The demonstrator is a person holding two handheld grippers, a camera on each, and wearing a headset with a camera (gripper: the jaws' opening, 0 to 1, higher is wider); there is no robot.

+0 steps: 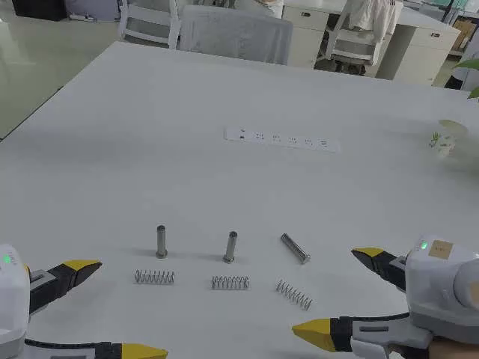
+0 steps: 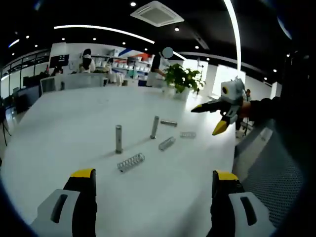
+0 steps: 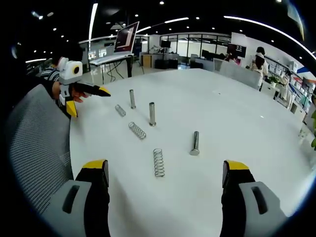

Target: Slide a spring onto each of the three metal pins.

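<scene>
On the white table (image 1: pixel 150 149) two metal pins stand upright, the left pin (image 1: pixel 161 241) (image 2: pixel 118 138) (image 3: pixel 132 98) and the middle pin (image 1: pixel 230 247) (image 2: pixel 155 127) (image 3: pixel 152 113). The third pin (image 1: pixel 295 248) (image 2: pixel 169 123) (image 3: pixel 195 143) lies on its side. One spring lies in front of each: left spring (image 1: pixel 154 277) (image 2: pixel 131 162), middle spring (image 1: pixel 230 283) (image 2: pixel 167 143), right spring (image 1: pixel 294 294) (image 3: pixel 158 162). My left gripper (image 1: pixel 123 307) (image 2: pixel 154 175) is open and short of the left spring. My right gripper (image 1: pixel 329 290) (image 3: pixel 166 165) is open beside the right spring, holding nothing.
A white power strip (image 1: pixel 281 139) lies flat further back on the table. A small potted plant (image 1: pixel 447 138) stands at the right edge. A grey chair (image 1: pixel 236 34) and desks sit beyond the far edge.
</scene>
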